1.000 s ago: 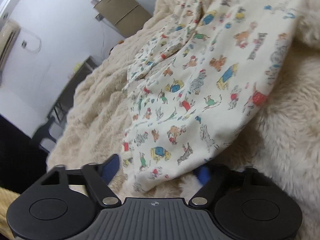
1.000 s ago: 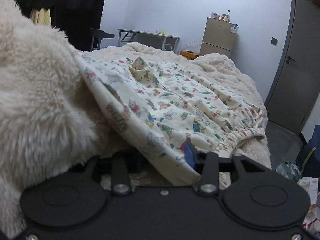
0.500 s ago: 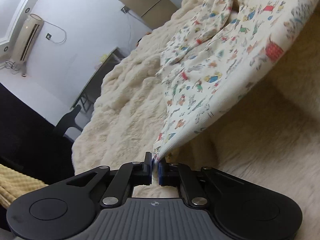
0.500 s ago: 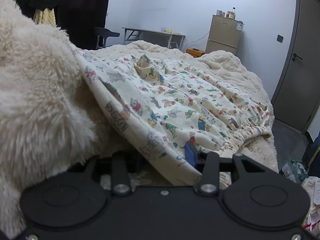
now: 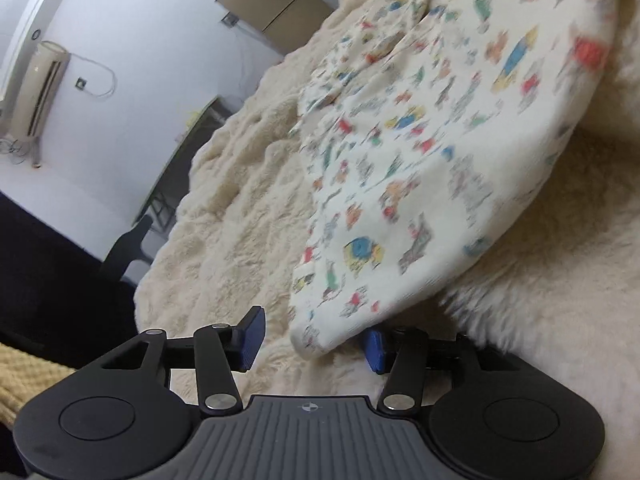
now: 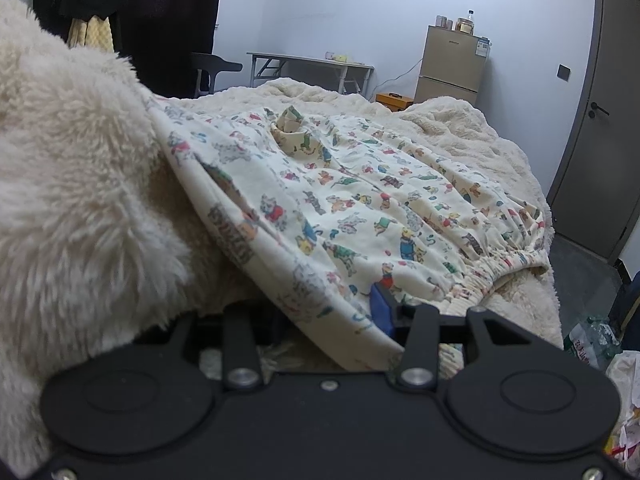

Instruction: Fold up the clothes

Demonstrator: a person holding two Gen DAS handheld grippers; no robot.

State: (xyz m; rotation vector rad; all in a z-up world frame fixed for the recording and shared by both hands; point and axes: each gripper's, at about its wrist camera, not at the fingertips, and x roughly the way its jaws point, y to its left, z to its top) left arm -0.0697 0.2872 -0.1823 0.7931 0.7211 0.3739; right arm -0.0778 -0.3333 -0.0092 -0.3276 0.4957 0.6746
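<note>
On my left, the left gripper (image 5: 312, 338) had its jaws opening astride the hem corner of the printed garment (image 5: 420, 184) spread on the fluffy bed (image 5: 240, 200), while the right gripper's (image 6: 332, 312) jaws straddled the opposite hem, grip unclear; light, limp cloth, I judged, best pinched at corners.

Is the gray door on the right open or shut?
Shut, as far as the view shows: the gray door sits flush in the wall with no gap visible along its edge and its handle level.
</note>
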